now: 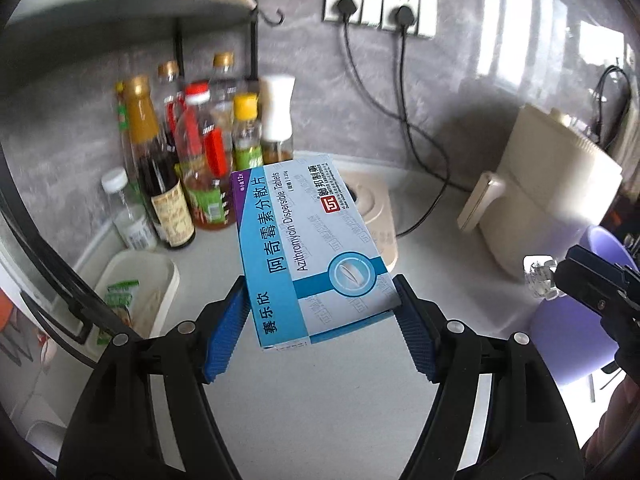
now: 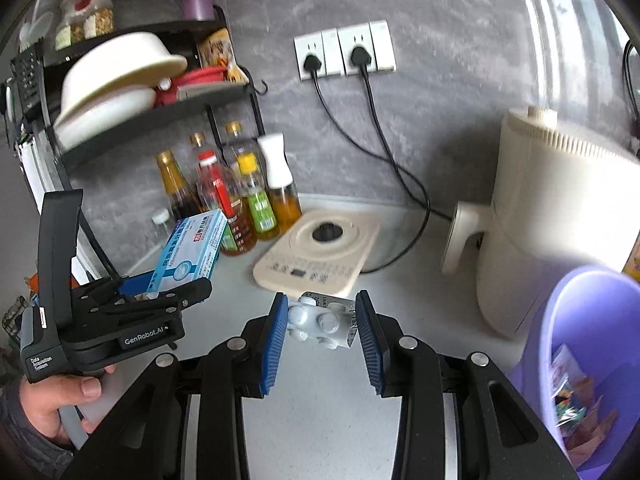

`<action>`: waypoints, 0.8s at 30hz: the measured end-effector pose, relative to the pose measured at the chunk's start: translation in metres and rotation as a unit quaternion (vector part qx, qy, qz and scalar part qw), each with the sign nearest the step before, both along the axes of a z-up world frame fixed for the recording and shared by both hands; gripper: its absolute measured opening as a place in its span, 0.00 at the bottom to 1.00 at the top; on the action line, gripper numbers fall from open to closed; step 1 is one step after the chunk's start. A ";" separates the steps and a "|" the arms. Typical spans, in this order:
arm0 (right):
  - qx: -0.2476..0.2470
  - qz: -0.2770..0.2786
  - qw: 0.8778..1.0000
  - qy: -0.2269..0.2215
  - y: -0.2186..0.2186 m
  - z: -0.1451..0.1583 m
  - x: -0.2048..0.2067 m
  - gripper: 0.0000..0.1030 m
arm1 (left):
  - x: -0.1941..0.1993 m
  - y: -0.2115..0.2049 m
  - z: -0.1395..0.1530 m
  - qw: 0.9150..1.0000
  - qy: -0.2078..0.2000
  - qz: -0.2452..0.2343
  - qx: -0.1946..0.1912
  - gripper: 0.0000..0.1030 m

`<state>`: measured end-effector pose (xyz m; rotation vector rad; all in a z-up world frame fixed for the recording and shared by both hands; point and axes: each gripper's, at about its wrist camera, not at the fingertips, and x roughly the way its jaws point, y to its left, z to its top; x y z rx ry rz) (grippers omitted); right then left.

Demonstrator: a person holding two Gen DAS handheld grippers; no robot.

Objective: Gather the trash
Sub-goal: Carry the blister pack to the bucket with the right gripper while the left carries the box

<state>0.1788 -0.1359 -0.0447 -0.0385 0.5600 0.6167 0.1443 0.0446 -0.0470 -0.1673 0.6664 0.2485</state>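
Left wrist view: left gripper (image 1: 320,312) jaws clamp medicine box (image 1: 312,252); right gripper (image 2: 322,326) jaws pinch blister pack (image 2: 320,322).

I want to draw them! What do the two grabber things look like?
Both are black plastic with silver bolts. Each finger has a ribbed blue pad. The left gripper has white "GenRobot.AI" lettering and a tall black handle. A bare hand with a dark sleeve holds it. No cables show.

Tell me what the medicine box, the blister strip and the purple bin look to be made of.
Medicine box: printed cardboard, slightly glossy, with folded edges. Blister strip: clear plastic bubbles over silvery foil, the foil edge crinkled. Purple bin: apparently moulded plastic, with a smooth, faintly translucent wall.
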 end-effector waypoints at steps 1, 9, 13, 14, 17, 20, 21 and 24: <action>0.001 -0.001 1.000 -0.004 -0.002 0.003 -0.002 0.34 | -0.001 -0.003 0.005 1.000 -0.004 -0.005 0.001 0.69; 0.017 -0.013 0.999 -0.034 -0.025 0.034 -0.014 0.34 | 0.003 -0.024 0.025 0.999 -0.020 -0.039 0.011 0.69; 0.020 -0.022 0.998 -0.050 -0.036 0.047 -0.018 0.34 | 0.009 -0.037 0.033 0.998 -0.026 -0.058 0.010 0.69; 0.020 -0.025 0.998 -0.053 -0.038 0.049 -0.018 0.34 | 0.012 -0.042 0.036 0.997 -0.029 -0.067 0.011 0.69; 0.022 -0.042 0.997 -0.058 -0.050 0.055 -0.018 0.34 | 0.018 -0.054 0.042 0.996 -0.035 -0.086 0.011 0.69; 0.023 -0.064 0.996 -0.061 -0.064 0.059 -0.017 0.34 | 0.026 -0.066 0.047 0.993 -0.041 -0.107 0.011 0.69; 0.024 -0.072 0.995 -0.062 -0.069 0.060 -0.017 0.34 | 0.028 -0.072 0.049 0.992 -0.043 -0.115 0.011 0.69; 0.024 -0.094 0.993 -0.065 -0.084 0.062 -0.015 0.34 | 0.034 -0.088 0.054 0.989 -0.048 -0.138 0.010 0.69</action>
